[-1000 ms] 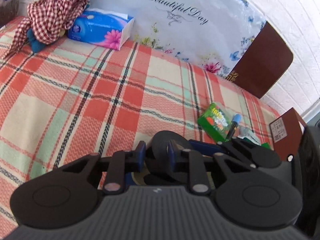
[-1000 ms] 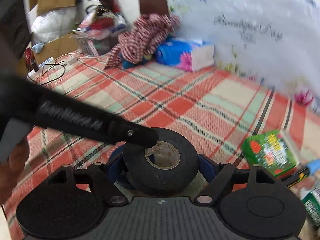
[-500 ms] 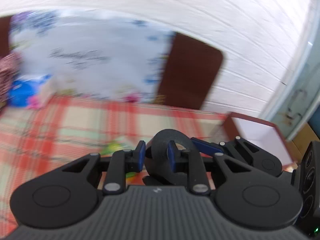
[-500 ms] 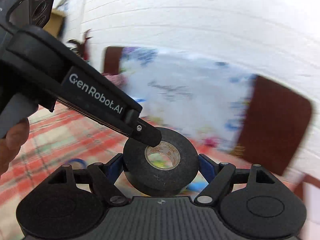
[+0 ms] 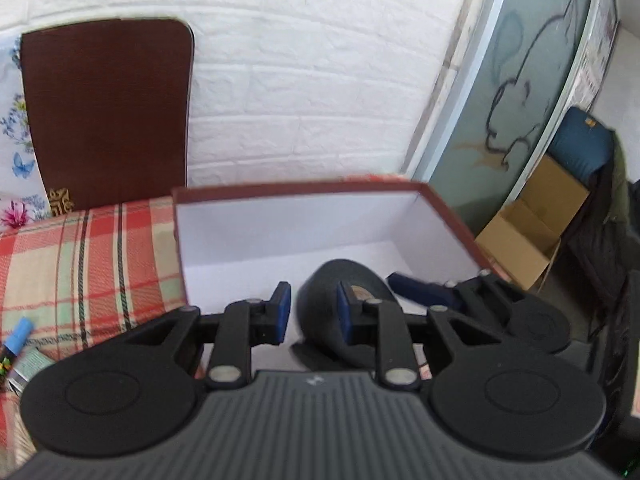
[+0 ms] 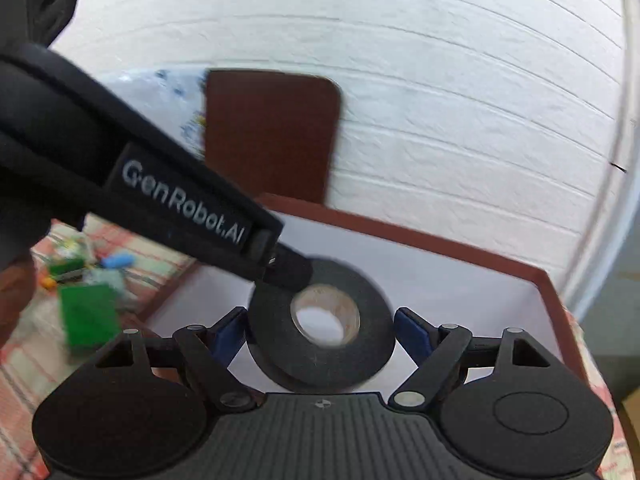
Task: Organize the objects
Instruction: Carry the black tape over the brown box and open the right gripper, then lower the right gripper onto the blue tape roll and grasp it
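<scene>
**Left gripper.** The left gripper has its jaws set narrow. The black tape roll stands on edge between the two blue pads. The right pad lies against the face of the roll that shows the cardboard core. A thin strip of white shows between the left pad and the roll, so it cannot be told whether this gripper clamps the roll. In the right wrist view, one finger of this gripper reaches in from the upper left, and its tip rests on the top face of the roll at the edge of the core hole.

**Right gripper.** The right gripper has its jaws set wide. The roll lies nearly flat between the pads, which meet its outer rim on opposite sides and hold it.

**Location of the roll.** The roll hangs over the open box, which has a brown rim and a white interior. The roll does not rest on the box floor.

**Surroundings.**
- The box sits on a plaid tablecloth.
- A marker with a blue cap lies at the left edge.
- A blurred green packet lies left of the box.
- A brown chair back stands behind, against a white brick wall.
- A cardboard carton sits on the floor to the right.
</scene>
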A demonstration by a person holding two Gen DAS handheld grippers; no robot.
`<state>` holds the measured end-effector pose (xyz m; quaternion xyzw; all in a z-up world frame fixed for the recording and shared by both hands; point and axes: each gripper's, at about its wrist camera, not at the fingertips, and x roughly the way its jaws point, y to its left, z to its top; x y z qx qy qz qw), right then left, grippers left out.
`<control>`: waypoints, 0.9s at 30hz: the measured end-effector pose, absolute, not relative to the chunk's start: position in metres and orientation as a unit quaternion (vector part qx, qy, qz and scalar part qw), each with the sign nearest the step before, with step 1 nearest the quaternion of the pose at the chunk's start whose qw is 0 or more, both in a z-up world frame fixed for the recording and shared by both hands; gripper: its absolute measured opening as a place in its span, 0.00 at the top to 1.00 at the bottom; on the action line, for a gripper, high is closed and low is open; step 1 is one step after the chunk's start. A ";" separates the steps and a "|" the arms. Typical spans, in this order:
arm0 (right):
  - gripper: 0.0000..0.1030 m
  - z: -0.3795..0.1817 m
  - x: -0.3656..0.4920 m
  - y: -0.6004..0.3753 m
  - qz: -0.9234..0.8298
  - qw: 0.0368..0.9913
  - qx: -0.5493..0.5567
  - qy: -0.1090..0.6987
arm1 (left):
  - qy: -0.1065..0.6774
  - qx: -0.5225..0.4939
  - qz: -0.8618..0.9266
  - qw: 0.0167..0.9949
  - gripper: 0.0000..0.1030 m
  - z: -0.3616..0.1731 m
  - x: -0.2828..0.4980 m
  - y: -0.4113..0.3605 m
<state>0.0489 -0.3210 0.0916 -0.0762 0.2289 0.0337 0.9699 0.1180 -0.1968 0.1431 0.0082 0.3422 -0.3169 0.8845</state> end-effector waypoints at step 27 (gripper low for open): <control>0.35 0.077 -0.021 -0.048 0.348 0.908 -0.096 0.212 | 0.375 -0.112 0.027 0.920 0.72 0.064 -0.006 0.228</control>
